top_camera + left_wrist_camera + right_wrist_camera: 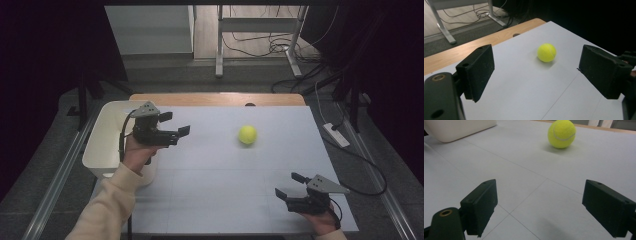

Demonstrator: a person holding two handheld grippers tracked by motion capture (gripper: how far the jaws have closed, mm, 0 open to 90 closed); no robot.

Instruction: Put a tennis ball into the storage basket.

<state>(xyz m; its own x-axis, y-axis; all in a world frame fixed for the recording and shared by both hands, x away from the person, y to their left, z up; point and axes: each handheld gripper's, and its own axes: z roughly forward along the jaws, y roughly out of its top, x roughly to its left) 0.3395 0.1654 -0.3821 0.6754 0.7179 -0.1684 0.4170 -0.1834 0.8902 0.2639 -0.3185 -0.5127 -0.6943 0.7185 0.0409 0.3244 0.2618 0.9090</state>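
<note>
Right tool (289,186) gapes; white bin (102,145) left, contents hidden.

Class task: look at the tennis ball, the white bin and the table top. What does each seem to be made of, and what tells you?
Tennis ball: fuzzy yellow-green felt, matte, with a pale curved seam.
White bin: probably plastic, going by its smooth, even walls and rounded rim.
Table top: a smooth, matte, pale sheet with thin seam lines; a wood-look edge lies beyond it, perhaps laminate.
</note>
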